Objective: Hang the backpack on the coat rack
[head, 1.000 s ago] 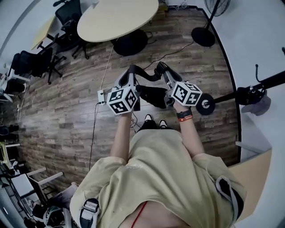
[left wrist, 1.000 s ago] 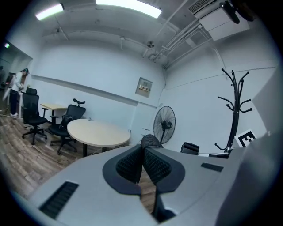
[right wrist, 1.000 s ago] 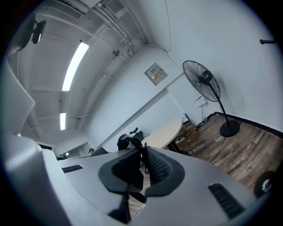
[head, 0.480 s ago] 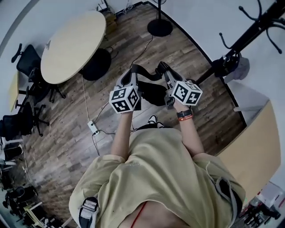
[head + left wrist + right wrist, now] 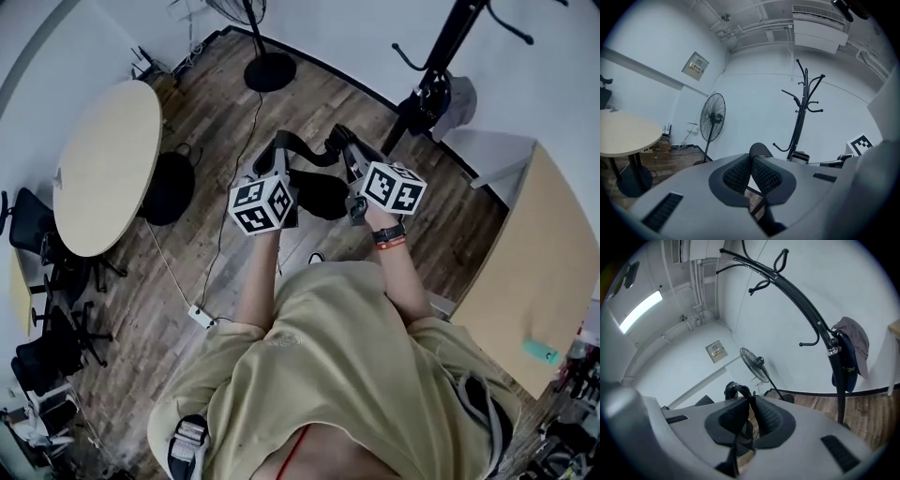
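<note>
Head view puts the black backpack (image 5: 323,195) mid-frame, hanging between your two grippers, with the coat rack (image 5: 433,80) well apart from it at upper right. Left gripper view shows your left gripper (image 5: 751,161) with its jaws clamped on the backpack's rounded handle (image 5: 759,150). Right gripper view shows your right gripper (image 5: 751,404) with its jaws pinched on a thin strap (image 5: 737,439). Only that view brings the garments (image 5: 851,350) on the rack close, and their small print stays unreadable.

The backpack (image 5: 323,195) is mostly hidden behind the left gripper (image 5: 278,142) and right gripper (image 5: 339,139) — only a dark patch shows. At one o'clock the coat rack (image 5: 448,45) loses its top to the head view's edge.
</note>
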Motion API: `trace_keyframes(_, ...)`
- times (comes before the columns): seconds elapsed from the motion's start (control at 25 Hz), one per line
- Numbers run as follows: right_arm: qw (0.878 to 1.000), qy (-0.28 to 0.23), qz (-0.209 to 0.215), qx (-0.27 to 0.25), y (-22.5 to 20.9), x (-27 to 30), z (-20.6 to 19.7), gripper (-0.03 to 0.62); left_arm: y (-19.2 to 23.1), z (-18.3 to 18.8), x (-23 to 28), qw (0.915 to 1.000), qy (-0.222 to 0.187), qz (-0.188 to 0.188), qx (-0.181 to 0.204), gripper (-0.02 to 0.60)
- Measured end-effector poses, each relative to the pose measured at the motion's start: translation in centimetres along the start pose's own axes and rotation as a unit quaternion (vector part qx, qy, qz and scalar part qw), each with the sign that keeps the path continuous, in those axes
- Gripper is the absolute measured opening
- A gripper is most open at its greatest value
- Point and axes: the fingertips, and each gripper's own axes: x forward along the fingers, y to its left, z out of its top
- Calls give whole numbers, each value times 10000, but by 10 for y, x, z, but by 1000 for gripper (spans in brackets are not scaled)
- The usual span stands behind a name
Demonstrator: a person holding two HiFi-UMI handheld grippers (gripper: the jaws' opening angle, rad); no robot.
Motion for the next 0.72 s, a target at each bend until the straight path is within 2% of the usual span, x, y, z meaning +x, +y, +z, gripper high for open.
trace_keyframes(0.28, 9961, -538, -664, 206, -26, -22, 18, 49, -32, -5, 34, 9959, 279, -846, 172, 26)
trace_keyframes(0.52, 9852, -978, -1397, -183, -57, -57, 27, 49, -66, -25, 56, 9847, 473, -1637, 355, 26)
trace_keyframes(0.72, 9764, -1183, -1796, -210, -97, -88, 45, 49, -117, -36, 82, 9758, 585, -2060, 442, 26)
